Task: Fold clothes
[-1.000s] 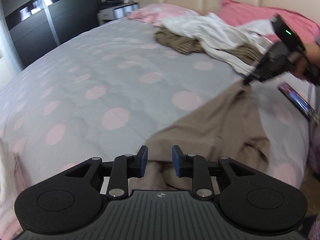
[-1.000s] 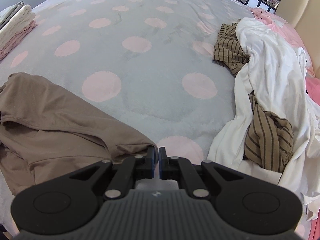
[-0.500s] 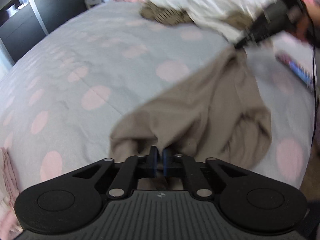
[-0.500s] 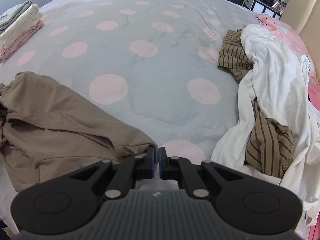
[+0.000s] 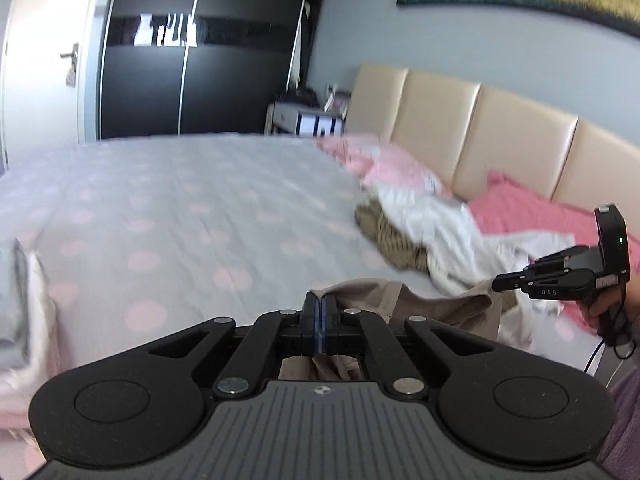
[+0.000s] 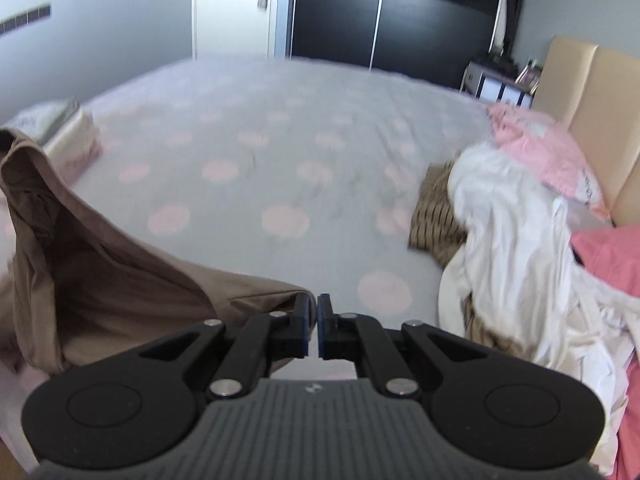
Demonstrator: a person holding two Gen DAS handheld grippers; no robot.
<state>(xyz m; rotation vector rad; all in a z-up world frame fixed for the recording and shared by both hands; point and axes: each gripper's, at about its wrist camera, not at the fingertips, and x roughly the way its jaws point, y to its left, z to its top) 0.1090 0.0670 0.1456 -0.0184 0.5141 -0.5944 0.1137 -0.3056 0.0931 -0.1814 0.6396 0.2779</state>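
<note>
Brown garment (image 6: 100, 280) hangs above the bed's (image 6: 280, 152) near edge, both your grippers clenched on it: left gripper (image 5: 319, 320), right gripper (image 6: 313, 326). Pull them apart too hard and, likely, a pinched edge slips free, dropping it crumpled.

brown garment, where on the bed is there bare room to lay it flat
The brown garment fits on the spotted duvet: bare between the folded stack at its left edge and the white and striped heap. Toward the pink pillows and headboard it is crowded.
</note>
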